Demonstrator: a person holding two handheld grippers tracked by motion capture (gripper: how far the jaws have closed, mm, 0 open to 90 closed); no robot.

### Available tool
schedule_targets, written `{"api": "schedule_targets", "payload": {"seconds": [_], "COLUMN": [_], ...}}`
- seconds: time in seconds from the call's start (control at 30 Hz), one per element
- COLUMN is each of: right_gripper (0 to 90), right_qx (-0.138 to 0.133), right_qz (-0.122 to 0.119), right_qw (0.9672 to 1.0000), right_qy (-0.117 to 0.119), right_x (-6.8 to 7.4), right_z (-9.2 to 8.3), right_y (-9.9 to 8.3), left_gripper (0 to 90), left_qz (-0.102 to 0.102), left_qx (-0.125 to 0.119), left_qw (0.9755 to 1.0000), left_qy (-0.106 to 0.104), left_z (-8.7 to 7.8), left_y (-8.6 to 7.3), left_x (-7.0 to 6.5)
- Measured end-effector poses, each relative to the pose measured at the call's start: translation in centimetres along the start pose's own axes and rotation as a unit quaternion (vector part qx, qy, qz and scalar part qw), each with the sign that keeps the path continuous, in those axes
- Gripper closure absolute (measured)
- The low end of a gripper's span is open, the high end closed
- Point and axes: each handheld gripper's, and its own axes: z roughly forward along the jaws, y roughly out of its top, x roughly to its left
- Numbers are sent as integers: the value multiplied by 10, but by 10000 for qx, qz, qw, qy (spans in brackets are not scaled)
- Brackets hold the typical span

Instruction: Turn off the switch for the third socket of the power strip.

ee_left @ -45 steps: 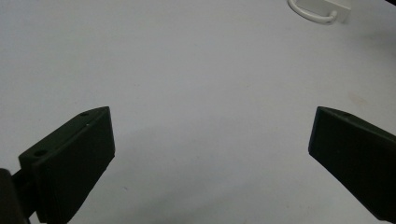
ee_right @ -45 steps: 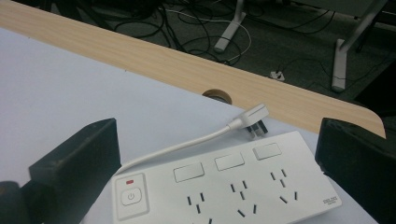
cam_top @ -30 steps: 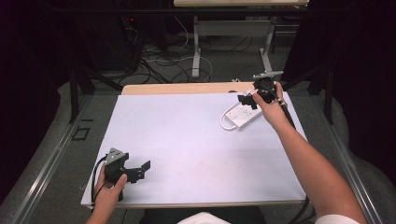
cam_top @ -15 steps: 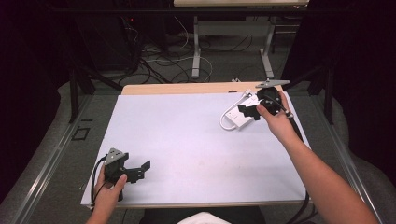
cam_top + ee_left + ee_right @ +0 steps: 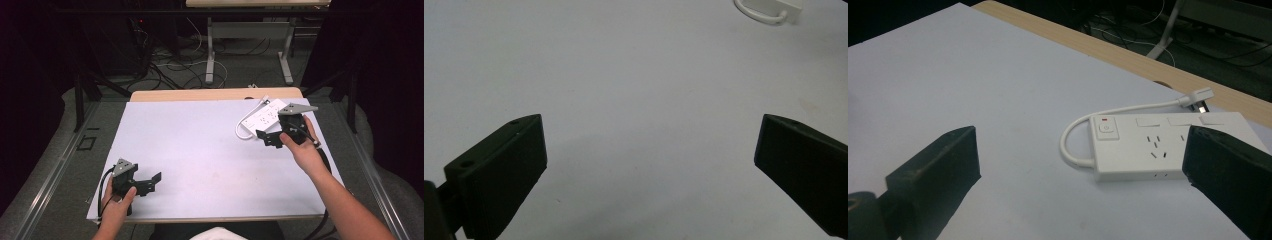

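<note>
Resting low at the near left edge of the white-covered bench, the left claw is spread wide with only bare surface between its jaws. Farther back on the right, the right claw is equally wide open and holds nothing, hovering just beside the white power strip, whose looped cord and plug lie near the bench's far edge.

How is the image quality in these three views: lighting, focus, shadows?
High view: the table is evenly lit, the surroundings dark, everything slightly soft. Left gripper view: the near tongs are soft-edged, the surface is featureless with a faint shadow between the tongs. Right gripper view: the power strip is fairly sharp, its switch readable, while the tongs are blurred; no glare.
</note>
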Motion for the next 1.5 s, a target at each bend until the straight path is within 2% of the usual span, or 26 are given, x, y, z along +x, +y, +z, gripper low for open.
{"api": "schedule_targets", "payload": {"seconds": [0.07,0.37,0.5,0.67,0.73,0.97,1.1,1.23,1.3,1.5], "right_gripper": [16,24,29,35,36,38,40,40,42,54], "right_qx": [-20,-37,-101,-108,-75,-101,-62,-7,4,-12], "right_qz": [-37,95,284,310,392,456,357,411,296,449], "right_qw": [10000,9999,9995,9994,9992,9989,9992,9989,9993,9988], "right_qy": [13,33,3,-66,-52,-100,-188,-234,-243,-206], "right_x": [2,5,6,5,6,5,3,3,1,-3], "right_z": [-5,-26,-35,-42,-44,-46,-44,-41,-40,-38], "right_y": [-6,-33,-46,-64,-71,-93,-104,-114,-117,-126], "left_gripper": [4,4,4,4,4,4,4,4,4,4], "left_qz": [-8,28,39,4,8,2,0,2,5,5], "left_qx": [10,18,13,14,15,18,19,25,21,13], "left_qw": [10000,10000,10000,10000,10000,10000,10000,10000,10000,10000], "left_qy": [3,-8,0,-3,0,6,8,11,10,20], "left_z": [0,-1,-1,-1,-1,0,0,0,0,0], "left_y": [0,0,0,0,0,0,0,0,0,0], "left_x": [0,-1,-1,-1,-1,-1,-1,-1,-1,-1]}}
